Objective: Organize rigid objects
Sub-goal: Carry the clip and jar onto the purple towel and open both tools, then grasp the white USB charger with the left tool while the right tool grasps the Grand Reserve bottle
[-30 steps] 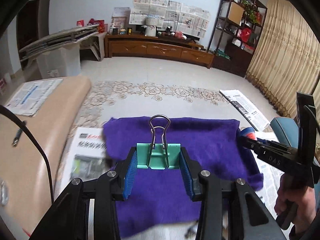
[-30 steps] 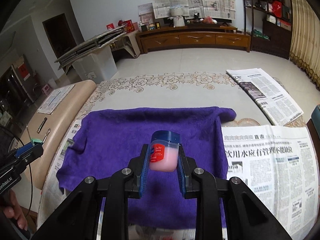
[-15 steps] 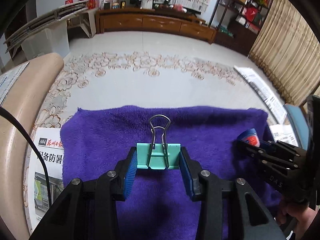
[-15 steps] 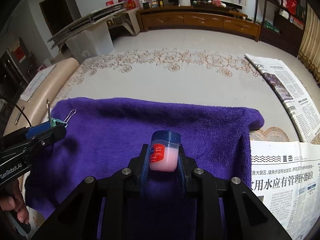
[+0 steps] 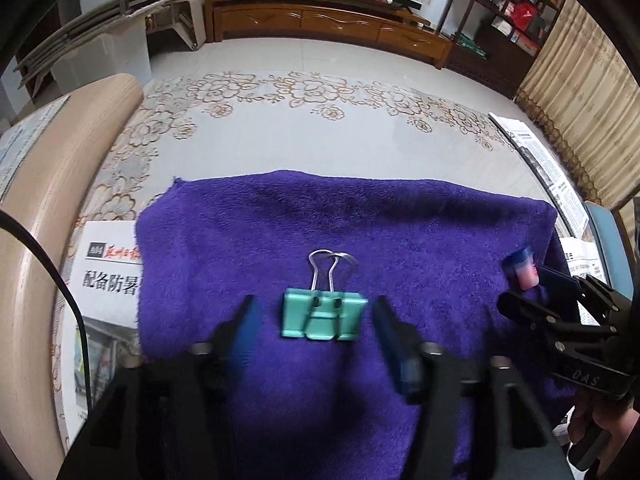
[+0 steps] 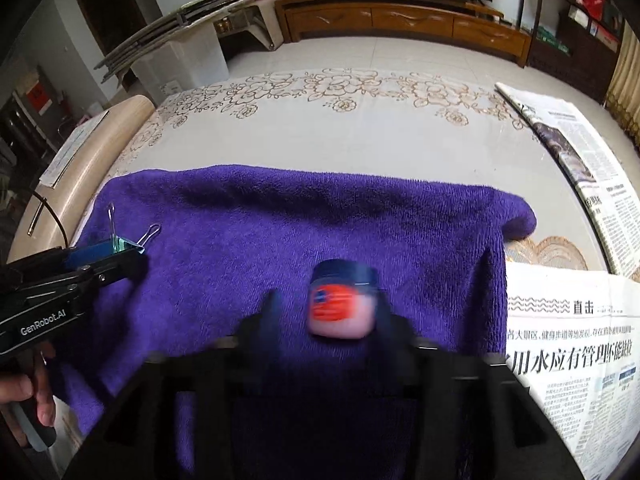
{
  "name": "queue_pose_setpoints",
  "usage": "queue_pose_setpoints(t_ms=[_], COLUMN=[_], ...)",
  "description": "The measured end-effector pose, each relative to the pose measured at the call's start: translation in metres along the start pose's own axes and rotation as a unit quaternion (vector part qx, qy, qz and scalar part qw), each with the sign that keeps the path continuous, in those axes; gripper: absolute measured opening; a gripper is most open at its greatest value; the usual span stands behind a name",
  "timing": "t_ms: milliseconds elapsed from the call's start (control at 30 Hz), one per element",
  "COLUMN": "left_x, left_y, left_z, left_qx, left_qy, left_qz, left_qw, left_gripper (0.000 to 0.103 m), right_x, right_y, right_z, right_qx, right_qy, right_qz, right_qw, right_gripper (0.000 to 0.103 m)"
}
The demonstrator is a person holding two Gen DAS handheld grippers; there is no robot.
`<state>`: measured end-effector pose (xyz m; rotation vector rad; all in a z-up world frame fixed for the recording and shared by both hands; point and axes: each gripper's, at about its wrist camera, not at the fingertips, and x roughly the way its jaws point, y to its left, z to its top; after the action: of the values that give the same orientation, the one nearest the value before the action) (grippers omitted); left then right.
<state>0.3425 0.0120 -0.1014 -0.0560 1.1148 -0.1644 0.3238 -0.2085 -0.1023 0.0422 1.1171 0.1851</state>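
A teal binder clip (image 5: 323, 314), at lower centre of the left view, is released onto a purple towel (image 5: 400, 232) as the left tool (image 5: 316, 320) opens. The right tool (image 6: 326, 316) likewise opens around a small blue-capped jar (image 6: 343, 304), apparently set down for sorting.

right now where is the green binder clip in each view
Left wrist: green binder clip at lower centre, between the opening jaws, on the purple towel.
Right wrist: clip at far left, by the other gripper's tip.
Shared landmark: the purple towel.
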Motion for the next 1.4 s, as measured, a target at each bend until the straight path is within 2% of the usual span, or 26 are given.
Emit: queue_pose_setpoints(t_ms=[167, 333, 500, 633, 833, 900, 1100, 1233, 1400], left_x=[-0.010, -0.031, -0.051, -0.065, -0.088, -0.092, -0.107, -0.110, -0.099], left_y=[0.001, 0.006, 0.019, 0.024, 0.010, 0.007, 0.006, -0.015, -0.054], left_z=[-0.010, -0.036, -0.073, -0.101, -0.129, -0.135, -0.165, -0.185, -0.207], left_qx=[0.004, 0.003, -0.019, -0.020, 0.024, 0.030, 0.014, 0.022, 0.043], left_qy=[-0.004, -0.017, -0.030, -0.039, -0.071, -0.068, -0.066, -0.063, -0.061], left_qz=[0.008, -0.002, -0.031, -0.039, -0.014, -0.010, -0.029, -0.041, -0.025], left_qw=[1.0000, 0.9998, 0.9989, 0.9983, 0.9971, 0.9972, 0.9973, 0.9969, 0.9969], left_gripper=[0.064, 0.064, 0.064, 0.064, 0.065, 0.065, 0.065, 0.065, 0.068], right_x=[-0.006, -0.027, -0.056, -0.081, -0.113, -0.121, -0.130, -0.134, -0.134], right_y=[-0.003, -0.010, -0.013, -0.014, -0.016, -0.018, -0.027, -0.034, -0.051], right_z=[-0.011, -0.027, -0.049, -0.073, -0.114, -0.129, -0.166, -0.187, -0.212], right_qx=[0.002, 0.017, 0.013, 0.009, 0.014, 0.017, 0.035, 0.048, 0.088], right_qy=[0.000, -0.014, -0.022, -0.023, -0.026, -0.024, -0.018, -0.024, -0.019], right_qz=[-0.003, 0.006, 0.000, -0.007, -0.011, -0.011, -0.003, -0.007, 0.001], right_qw=[1.000, 1.000, 1.000, 1.000, 1.000, 0.999, 0.999, 0.999, 0.996], right_gripper=[0.080, 0.080, 0.080, 0.080, 0.080, 0.080, 0.080, 0.080, 0.080])
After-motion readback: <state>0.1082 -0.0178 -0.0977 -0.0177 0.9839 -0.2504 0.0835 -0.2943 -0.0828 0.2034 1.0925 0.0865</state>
